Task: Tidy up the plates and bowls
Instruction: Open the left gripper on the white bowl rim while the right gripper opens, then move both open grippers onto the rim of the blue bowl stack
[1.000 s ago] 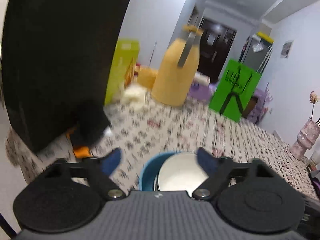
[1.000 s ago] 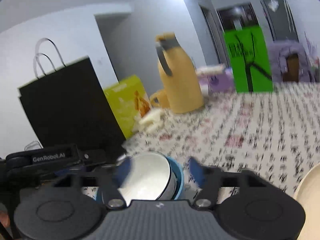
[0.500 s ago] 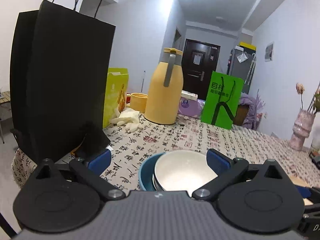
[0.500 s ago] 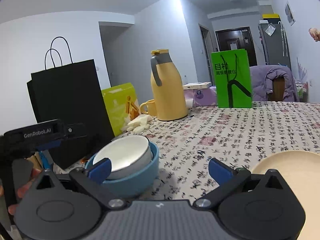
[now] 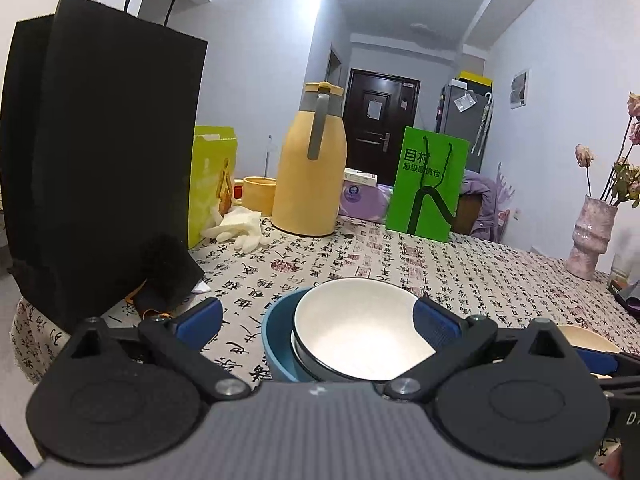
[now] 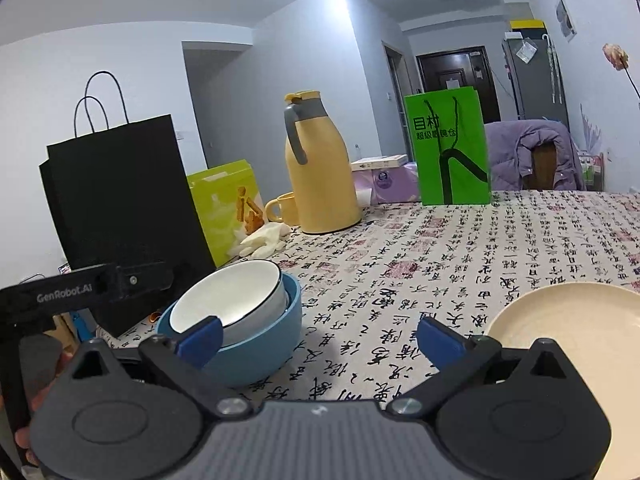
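Note:
A white bowl (image 5: pixel 356 328) sits tilted inside a blue bowl (image 5: pixel 276 340) on the patterned tablecloth. My left gripper (image 5: pixel 316 320) is open around them: its right pad overlaps the white bowl's rim in the picture, and its left pad stands well clear. From the right wrist, the white bowl (image 6: pixel 232 300) and blue bowl (image 6: pixel 260 352) lie behind the left fingertip of my open right gripper (image 6: pixel 320 340), which has only tablecloth between its pads. A cream plate (image 6: pixel 568 320) lies at the right fingertip; the plate (image 5: pixel 580 340) shows beyond the left gripper's right finger.
A tall black paper bag (image 5: pixel 100 160) stands at the left table edge with a dark object (image 5: pixel 168 272) at its foot. Farther back are a yellow-green box (image 5: pixel 212 176), white gloves (image 5: pixel 236 228), a yellow jug (image 5: pixel 312 168), a mug (image 5: pixel 258 196), a green bag (image 5: pixel 428 188) and a vase (image 5: pixel 590 236).
Both pairs of jaws stand wider than a second ago. In the right wrist view the bowls have shifted from between the fingers to the left fingertip, and more of the plate shows.

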A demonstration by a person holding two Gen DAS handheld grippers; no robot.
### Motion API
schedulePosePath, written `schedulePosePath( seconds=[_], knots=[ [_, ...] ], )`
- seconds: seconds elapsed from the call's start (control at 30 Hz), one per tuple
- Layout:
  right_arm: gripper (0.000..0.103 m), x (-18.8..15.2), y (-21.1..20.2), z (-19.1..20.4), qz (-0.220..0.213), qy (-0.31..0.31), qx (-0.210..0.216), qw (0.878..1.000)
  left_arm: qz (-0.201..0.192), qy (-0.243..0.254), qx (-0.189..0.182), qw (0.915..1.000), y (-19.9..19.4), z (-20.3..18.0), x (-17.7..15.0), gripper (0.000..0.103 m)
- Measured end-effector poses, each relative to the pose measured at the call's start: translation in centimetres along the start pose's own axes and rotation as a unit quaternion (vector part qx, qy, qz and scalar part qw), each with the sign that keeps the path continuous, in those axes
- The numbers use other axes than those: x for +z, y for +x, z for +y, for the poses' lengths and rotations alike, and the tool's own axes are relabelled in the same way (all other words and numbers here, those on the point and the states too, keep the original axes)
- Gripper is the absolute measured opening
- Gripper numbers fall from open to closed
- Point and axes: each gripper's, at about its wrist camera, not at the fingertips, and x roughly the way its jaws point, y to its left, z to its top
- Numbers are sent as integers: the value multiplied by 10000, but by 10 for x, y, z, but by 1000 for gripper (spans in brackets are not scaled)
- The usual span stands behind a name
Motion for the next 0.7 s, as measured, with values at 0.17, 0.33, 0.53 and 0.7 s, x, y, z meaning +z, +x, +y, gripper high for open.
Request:
schedulePosePath(
  seconds=[0.17,0.33,0.53,0.7],
  knots=[
    [103,-1,7,0,71,17,-43,10000,50,-54,-41,10000,5,6,-3,103],
    [103,-1,14,-2,154,68,-117,9998,55,-97,-94,9999,7,11,-4,103],
    [103,1,25,-4,234,103,-292,9992,67,-220,-121,9997,12,19,-3,103],
    [103,12,34,-4,257,197,-219,9992,69,-284,-119,9995,18,26,0,103]
  ],
)
